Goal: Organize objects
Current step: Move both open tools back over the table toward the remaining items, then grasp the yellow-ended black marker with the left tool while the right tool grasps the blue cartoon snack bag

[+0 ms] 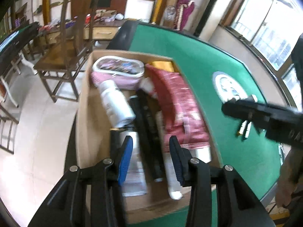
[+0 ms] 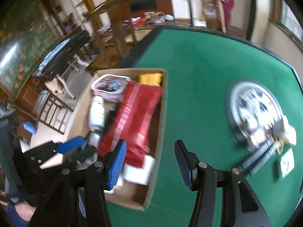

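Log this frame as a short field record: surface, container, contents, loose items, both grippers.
surface: green table
container: cardboard box at table edge
contents: white bottle, red pack, pink pouch, yellow item, black items
loose items: small things by the round centre plate, blurred
left gripper: open, empty, over box
right gripper: open, empty, at the box's table-side wall

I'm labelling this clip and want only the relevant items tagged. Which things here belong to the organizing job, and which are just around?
Part of the job:
- cardboard box
- white bottle
- red packet
- pink pouch
- yellow item
- small items on the green table

Just around:
- wooden chair
- cluttered sideboard
- windows
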Demonstrator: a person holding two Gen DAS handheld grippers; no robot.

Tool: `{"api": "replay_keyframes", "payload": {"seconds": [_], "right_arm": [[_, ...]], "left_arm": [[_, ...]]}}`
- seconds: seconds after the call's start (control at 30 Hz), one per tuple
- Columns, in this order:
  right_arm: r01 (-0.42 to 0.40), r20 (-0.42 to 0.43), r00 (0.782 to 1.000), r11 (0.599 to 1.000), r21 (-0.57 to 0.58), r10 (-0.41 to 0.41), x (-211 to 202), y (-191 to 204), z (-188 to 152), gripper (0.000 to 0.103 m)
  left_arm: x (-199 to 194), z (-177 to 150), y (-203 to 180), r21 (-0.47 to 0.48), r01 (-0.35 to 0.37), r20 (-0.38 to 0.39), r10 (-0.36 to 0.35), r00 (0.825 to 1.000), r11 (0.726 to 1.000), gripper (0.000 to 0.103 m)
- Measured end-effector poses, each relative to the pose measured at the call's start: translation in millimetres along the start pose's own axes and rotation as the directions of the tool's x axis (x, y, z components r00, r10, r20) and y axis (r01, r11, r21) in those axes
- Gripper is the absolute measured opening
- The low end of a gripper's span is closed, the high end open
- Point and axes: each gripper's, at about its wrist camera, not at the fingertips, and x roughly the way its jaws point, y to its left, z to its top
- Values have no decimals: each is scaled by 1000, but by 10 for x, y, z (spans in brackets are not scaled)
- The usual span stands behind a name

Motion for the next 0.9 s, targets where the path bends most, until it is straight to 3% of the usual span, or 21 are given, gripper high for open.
{"api": "replay_keyframes", "payload": {"seconds": [0.13, 0.27, 0.5, 0.53, 0.8, 0.9], "right_arm": [[30, -11, 1000, 993, 113, -29, -193, -579, -324, 58], [75, -27, 997, 970, 230, -70, -395, -1202, -658, 58], [146, -46, 989, 922, 359, -139, -818, -2085, -1175, 57], [154, -46, 988, 917, 368, -148, -894, -2180, -1253, 57], [195, -61, 980, 890, 412, -187, -1167, -2698, -1597, 57], [203, -66, 979, 884, 421, -193, -1214, -2822, -1661, 57]], "left_arm": [[-10, 34, -474, 106, 41, 4, -42, 999, 994, 39], [181, 70, -1086, 214, 103, -42, -96, 994, 971, 39], [773, 101, -2138, 411, 199, -170, -140, 976, 890, 39], [891, 121, -2261, 440, 184, -173, -119, 978, 879, 38], [1502, 217, -2712, 537, 211, -271, -70, 960, 817, 32], [1649, 235, -2772, 543, 217, -298, -56, 953, 811, 31]]}}
